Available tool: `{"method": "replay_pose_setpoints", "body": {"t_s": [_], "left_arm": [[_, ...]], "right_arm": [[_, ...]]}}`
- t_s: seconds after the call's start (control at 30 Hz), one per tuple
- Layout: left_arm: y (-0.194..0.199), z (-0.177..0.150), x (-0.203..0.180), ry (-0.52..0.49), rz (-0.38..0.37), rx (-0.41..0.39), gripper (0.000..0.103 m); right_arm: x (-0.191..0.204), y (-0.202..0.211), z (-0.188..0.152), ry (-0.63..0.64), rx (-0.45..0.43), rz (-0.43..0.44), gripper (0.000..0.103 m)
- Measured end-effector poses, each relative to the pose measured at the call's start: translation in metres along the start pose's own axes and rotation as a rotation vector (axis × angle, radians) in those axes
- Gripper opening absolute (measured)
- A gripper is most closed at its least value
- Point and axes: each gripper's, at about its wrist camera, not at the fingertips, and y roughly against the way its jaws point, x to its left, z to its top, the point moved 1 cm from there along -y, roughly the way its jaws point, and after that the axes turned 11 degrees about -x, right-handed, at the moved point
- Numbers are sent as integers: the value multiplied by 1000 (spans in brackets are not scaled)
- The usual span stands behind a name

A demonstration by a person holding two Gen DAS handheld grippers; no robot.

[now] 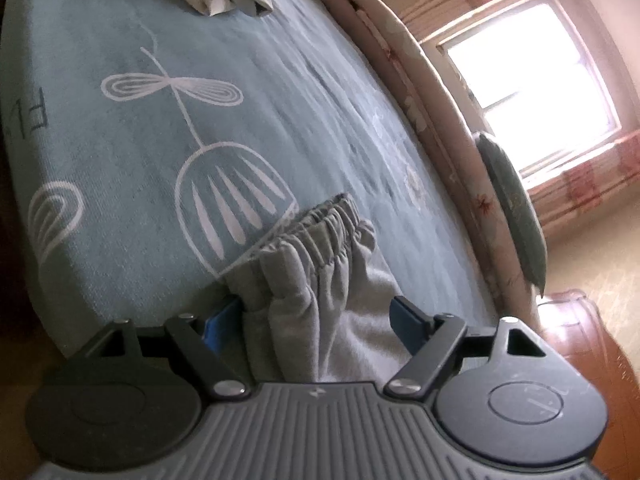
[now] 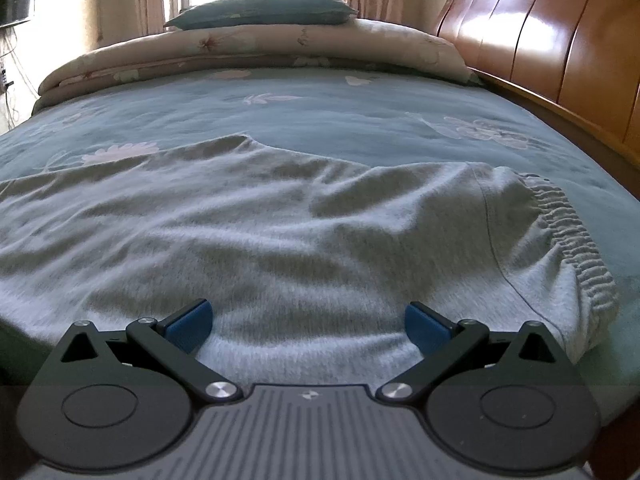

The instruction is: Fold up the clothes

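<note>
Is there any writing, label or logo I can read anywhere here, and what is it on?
"FL": dark letters lying sideways on the teal bedspread, cut off at the left edge of the left view; the rest is out of view.
A small pale emblem on each gripper's body: a mark, not readable.
Nothing else.

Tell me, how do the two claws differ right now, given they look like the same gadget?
The left claw has a bunched part of the grey trousers, by the elastic waistband, between its blue pads; the right claw sits over flat cloth, nothing bunched between its pads. The left view is strongly tilted against the bed; the right view is level. Both have blue pads standing wide apart, over the same trousers.
</note>
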Motion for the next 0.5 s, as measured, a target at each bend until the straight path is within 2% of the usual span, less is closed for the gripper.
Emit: {"method": "replay_pose_setpoints", "body": {"t_s": [0.33,0.5], "left_arm": [[8,-11,6,55,-59,-5,81],[9,-12,-3,17,-26,7,81]], "right_arm": [[1,0,1,1,0,-7,103],[7,-1,9,23,46,-31,103]]}}
